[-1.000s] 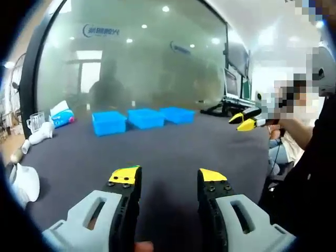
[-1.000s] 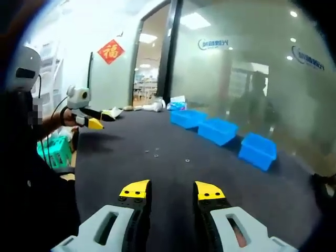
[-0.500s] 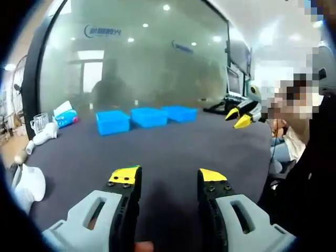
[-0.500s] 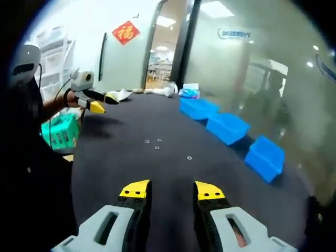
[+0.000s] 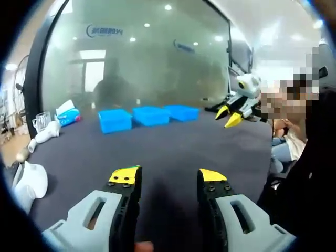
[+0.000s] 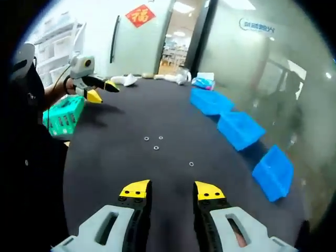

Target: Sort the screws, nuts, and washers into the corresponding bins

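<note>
Both grippers hang above the dark table [image 6: 105,173] with nothing in them. In the left gripper view the left gripper [image 5: 167,178] shows its yellow-tipped jaws parted with an empty gap between them, dark tabletop beyond. The right gripper [image 6: 171,191] matches it in the right gripper view: jaws apart, gripping nothing.

Out on the table, four small washers [image 6: 156,148] lie flat in a loose scatter near the middle: three close together, and one further washer [image 6: 191,164] set off toward the bins and nearer the right gripper. They are too small to tell screws or nuts among them.

Three blue bins [image 6: 241,129] stand in a row along the table's far side by the frosted glass wall [image 5: 136,58]; the row's long axis runs parallel to that wall. In the left gripper view the same bins [image 5: 150,116] sit side by side, well ahead of the jaws.

A green basket [image 6: 62,116] sits at the table's edge, beside the person's sleeve.
</note>
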`<action>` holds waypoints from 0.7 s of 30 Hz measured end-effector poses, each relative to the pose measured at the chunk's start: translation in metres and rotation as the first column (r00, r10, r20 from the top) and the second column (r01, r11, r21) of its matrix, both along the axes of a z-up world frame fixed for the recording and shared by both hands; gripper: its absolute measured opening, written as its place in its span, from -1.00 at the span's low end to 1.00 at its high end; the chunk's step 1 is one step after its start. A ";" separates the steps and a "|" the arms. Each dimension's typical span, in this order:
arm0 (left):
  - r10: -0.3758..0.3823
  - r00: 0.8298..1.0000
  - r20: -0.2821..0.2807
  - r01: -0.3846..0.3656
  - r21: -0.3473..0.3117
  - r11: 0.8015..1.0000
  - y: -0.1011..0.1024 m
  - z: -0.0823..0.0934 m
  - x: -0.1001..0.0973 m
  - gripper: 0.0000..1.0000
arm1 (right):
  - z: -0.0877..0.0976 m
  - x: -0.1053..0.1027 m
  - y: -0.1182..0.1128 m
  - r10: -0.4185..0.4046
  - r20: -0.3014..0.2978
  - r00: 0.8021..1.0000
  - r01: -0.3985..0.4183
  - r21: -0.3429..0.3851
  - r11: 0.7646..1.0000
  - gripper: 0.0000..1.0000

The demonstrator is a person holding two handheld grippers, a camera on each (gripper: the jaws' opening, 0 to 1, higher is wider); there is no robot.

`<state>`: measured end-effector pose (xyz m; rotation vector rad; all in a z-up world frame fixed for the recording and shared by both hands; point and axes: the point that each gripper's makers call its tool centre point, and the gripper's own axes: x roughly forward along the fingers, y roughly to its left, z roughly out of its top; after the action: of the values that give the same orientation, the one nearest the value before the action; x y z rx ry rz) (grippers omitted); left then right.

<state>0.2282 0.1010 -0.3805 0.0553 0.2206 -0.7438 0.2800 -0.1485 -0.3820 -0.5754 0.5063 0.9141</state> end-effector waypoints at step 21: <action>0.045 0.999 0.003 -0.045 -0.035 0.998 0.015 0.003 0.000 -0.17 | -0.041 0.054 0.032 0.052 -0.147 0.988 -0.077 -0.169 0.983 -0.54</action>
<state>0.2278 0.1161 -0.3779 0.0186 0.2044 -0.7026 0.3340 -0.1166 -0.4226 -0.6917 0.7045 0.9833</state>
